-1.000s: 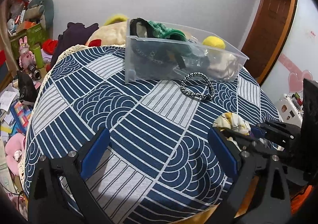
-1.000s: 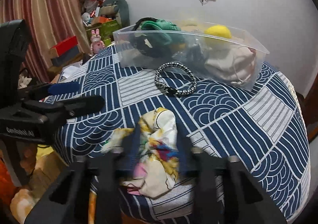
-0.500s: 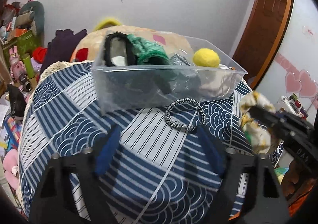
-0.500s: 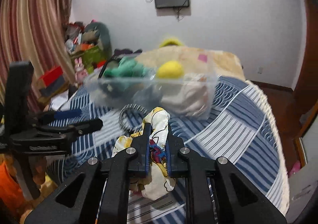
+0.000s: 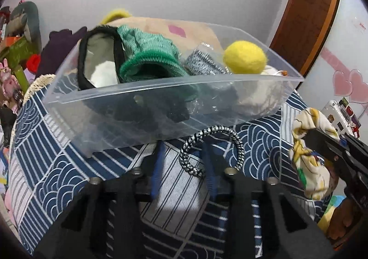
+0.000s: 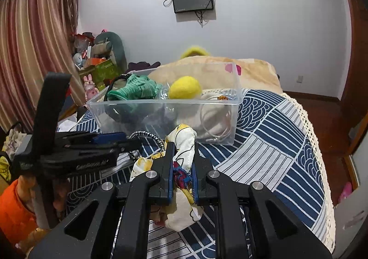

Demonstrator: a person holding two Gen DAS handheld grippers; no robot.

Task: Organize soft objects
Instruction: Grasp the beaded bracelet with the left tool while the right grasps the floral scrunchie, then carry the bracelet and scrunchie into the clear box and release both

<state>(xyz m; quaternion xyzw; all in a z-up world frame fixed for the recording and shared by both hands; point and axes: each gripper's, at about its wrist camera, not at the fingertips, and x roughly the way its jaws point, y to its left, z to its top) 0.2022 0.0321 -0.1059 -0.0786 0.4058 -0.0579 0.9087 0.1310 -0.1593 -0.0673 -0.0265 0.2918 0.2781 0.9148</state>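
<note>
The left gripper (image 5: pixel 184 162) closes its blue fingers (image 5: pixel 156 171) around the near-left arc of a black-and-white braided hair tie (image 5: pixel 211 148), which lies flat on the bed's blue wave-patterned cover (image 5: pixel 69 167) just before the clear plastic bin (image 5: pixel 174 88). Whether the pads press yet is unclear. To the right, the right gripper (image 6: pixel 182 176) is clamped on a yellow-and-white fabric scrunchie (image 6: pixel 184 144), held above the cover near the bin. A yellow ball (image 5: pixel 245 57) and green knit (image 5: pixel 147 56) fill the bin; screens hang on the far wall.
</note>
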